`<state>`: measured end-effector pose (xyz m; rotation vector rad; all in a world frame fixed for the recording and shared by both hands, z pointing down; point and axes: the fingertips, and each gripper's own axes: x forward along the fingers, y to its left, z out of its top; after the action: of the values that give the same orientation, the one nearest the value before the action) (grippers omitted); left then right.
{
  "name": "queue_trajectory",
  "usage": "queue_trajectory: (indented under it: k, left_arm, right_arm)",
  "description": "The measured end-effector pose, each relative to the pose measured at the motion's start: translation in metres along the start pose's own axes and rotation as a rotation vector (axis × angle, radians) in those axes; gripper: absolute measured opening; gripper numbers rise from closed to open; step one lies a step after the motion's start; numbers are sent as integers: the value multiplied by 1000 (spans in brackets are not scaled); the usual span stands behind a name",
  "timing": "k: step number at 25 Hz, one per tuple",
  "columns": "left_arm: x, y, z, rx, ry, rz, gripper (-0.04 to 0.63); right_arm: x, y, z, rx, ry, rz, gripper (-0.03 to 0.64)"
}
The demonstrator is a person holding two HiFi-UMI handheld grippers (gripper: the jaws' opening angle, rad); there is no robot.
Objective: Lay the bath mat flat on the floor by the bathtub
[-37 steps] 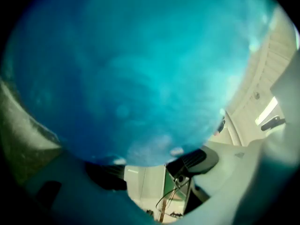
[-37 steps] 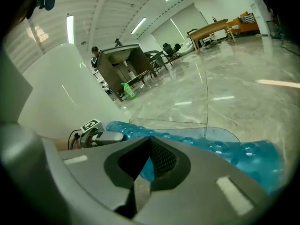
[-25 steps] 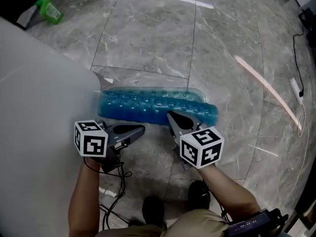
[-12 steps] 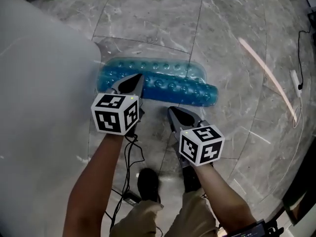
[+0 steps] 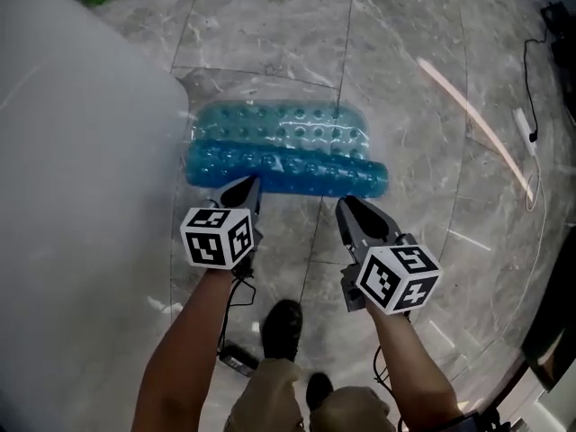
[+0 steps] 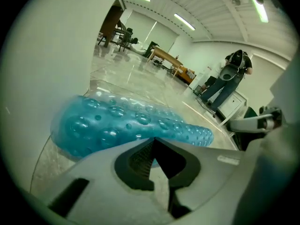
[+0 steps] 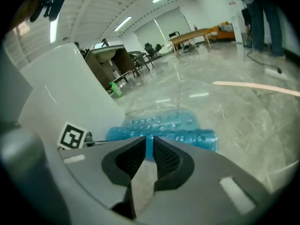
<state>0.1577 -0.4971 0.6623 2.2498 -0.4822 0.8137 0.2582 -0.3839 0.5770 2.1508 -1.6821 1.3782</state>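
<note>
While left hand-held gripper (image 5: pixel 246 184) is closed, right hand-held gripper (image 5: pixel 347 203), empty, was just opening.

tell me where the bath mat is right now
In the head view the blue bath mat lies half rolled on the marble floor at centre, its left end beside the white bathtub.

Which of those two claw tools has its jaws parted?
The right gripper: its jaws have just been opening and show a narrow gap with nothing between them. The left gripper has its jaws shut tight together.
</note>
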Motion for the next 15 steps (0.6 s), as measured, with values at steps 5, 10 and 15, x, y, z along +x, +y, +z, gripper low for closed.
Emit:
queue_trajectory:
  k: [5, 10, 15]
  left_arm:
    - [-4, -1, 2, -15, -122, -51, 8]
    - [-30, -13, -11, -104, -254, -80, 8]
    - [-64, -30, -9, 161, -356, 35, 8]
  right_arm:
    - [46, -33, 33, -272, -128, -193, 6]
    - [68, -54, 1, -323, -87, -251, 5]
    - [41, -39, -48, -400, -63, -216, 5]
